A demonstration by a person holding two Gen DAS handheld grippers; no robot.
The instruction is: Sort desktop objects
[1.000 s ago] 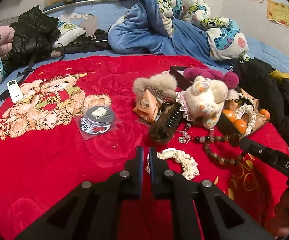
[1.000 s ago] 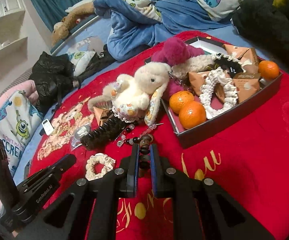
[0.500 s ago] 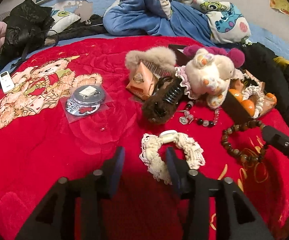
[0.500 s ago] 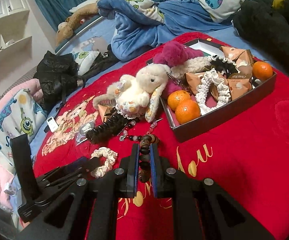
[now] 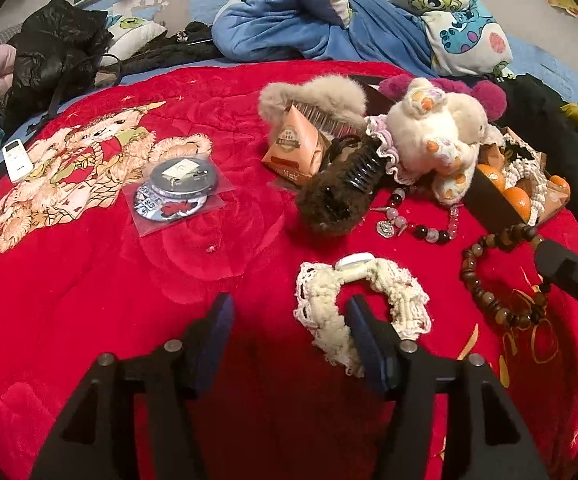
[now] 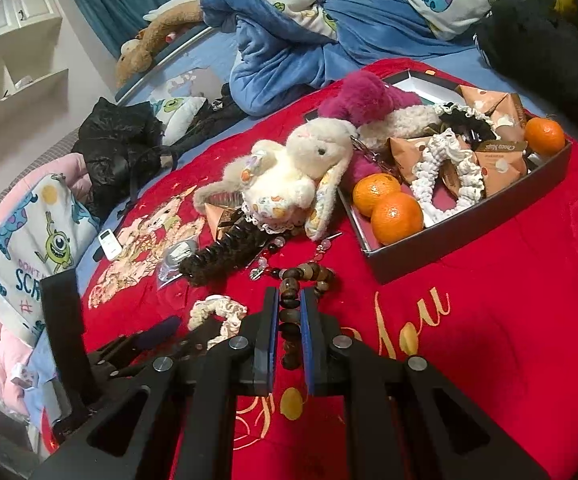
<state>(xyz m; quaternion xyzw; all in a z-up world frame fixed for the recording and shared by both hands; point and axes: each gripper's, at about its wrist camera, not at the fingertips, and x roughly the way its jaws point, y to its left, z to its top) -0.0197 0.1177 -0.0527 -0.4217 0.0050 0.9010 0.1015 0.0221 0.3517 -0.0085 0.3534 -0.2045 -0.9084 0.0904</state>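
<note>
My left gripper [image 5: 289,312] is open low over the red blanket, its right finger resting against a cream lace scrunchie [image 5: 385,292]. My right gripper [image 6: 290,300] is shut on a brown wooden bead bracelet [image 6: 307,274], which hangs a little above the blanket; it also shows in the left wrist view [image 5: 485,280]. A dark box [image 6: 469,236] to the right holds oranges [image 6: 397,218], snack packets and another white scrunchie. A white plush rabbit [image 6: 289,180] leans on the box's left side.
A brown furry hair claw [image 5: 337,196], a crystal bead bracelet [image 5: 421,228], an orange snack packet [image 5: 293,148], bagged round badges [image 5: 177,188] and a white remote [image 5: 17,156] lie on the blanket. Blue bedding and black clothing lie behind.
My left gripper opened wide and moved forward to the cream scrunchie. My right gripper lifted the wooden bracelet slightly and drew back from the box.
</note>
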